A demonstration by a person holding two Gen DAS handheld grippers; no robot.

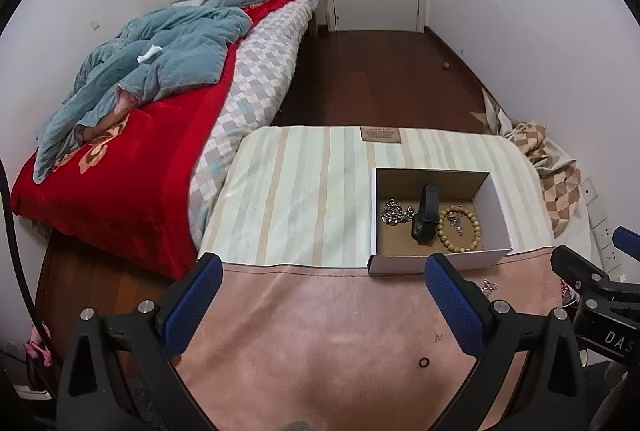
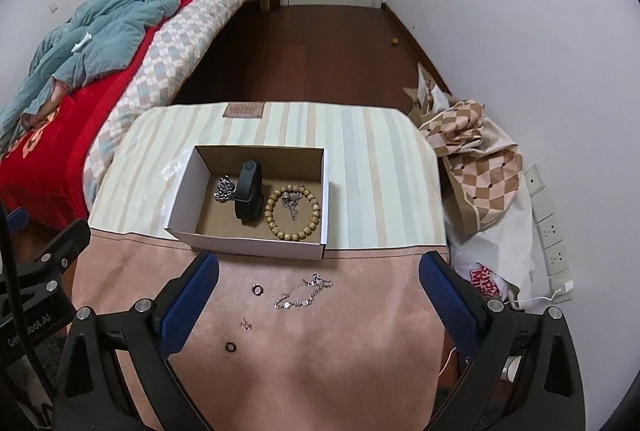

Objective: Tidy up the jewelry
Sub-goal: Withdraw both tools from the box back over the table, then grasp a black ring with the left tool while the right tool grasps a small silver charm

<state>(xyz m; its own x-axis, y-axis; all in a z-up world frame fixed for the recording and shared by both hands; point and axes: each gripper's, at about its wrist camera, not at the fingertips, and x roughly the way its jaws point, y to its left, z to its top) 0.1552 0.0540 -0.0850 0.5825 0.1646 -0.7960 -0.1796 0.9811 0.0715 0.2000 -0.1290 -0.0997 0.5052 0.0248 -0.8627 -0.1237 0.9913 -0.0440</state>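
1. Both claws stand wide apart and hold nothing: the right gripper [image 2: 318, 295] hovers over the pink cloth [image 2: 320, 363] on the near side of the cardboard box [image 2: 256, 245], and the left gripper [image 1: 324, 301] hovers over the same cloth, left of the box.
2. Still loose on the cloth, nearest first: a black ring [image 2: 230, 346], a tiny silver piece [image 2: 245, 325] that may be an earring, a silver ring [image 2: 256, 288], and a silver link bracelet [image 2: 303, 294] lying just short of the box's front wall.
3. Already inside the box: a bunched silver chain [image 2: 225, 189] at its left, a black fitness band [image 2: 248, 191] standing in the middle, and a wooden bead bracelet [image 2: 293, 206] at its right with a small silver chain [image 2: 291, 205] lying inside its loop.
4. By my judgement the job is roughly half done: four pieces are boxed and four remain outside, with the bracelet nearest the box.
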